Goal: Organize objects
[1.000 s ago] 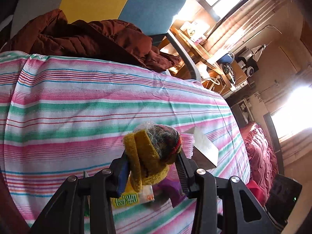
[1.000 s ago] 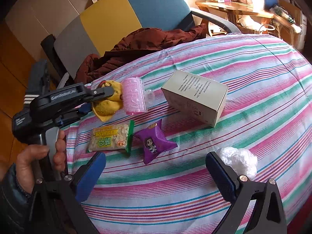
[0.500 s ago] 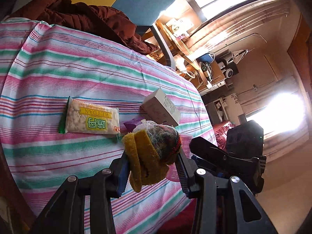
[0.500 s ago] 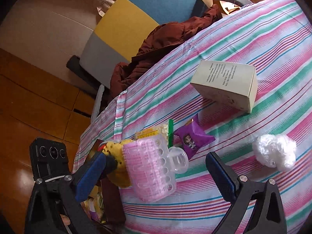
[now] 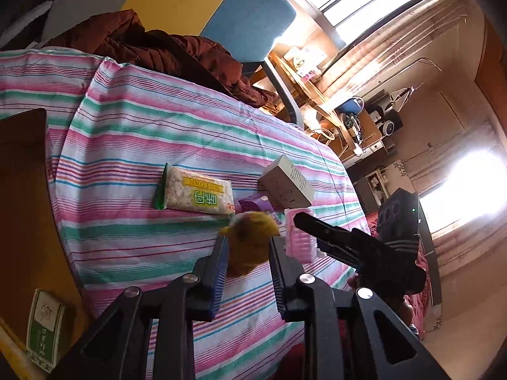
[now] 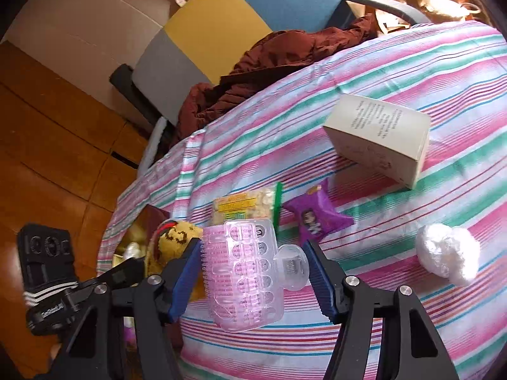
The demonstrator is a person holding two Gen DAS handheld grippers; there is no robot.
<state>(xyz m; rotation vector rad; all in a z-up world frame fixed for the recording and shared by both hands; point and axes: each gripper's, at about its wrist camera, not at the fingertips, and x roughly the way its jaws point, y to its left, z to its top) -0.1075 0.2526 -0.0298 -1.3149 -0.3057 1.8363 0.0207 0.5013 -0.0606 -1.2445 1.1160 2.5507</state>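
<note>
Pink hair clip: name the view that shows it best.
Right wrist view. The pink hair clip fills the gap between the right gripper pads, whole and sharp. The left wrist view shows only a pink sliver, mostly hidden behind gripper parts.

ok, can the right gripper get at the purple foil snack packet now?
Probably not yet: the right gripper has just been closing on the pink plastic hair roller, which fills its jaws. The purple foil snack packet lies unobstructed just beyond.
</note>
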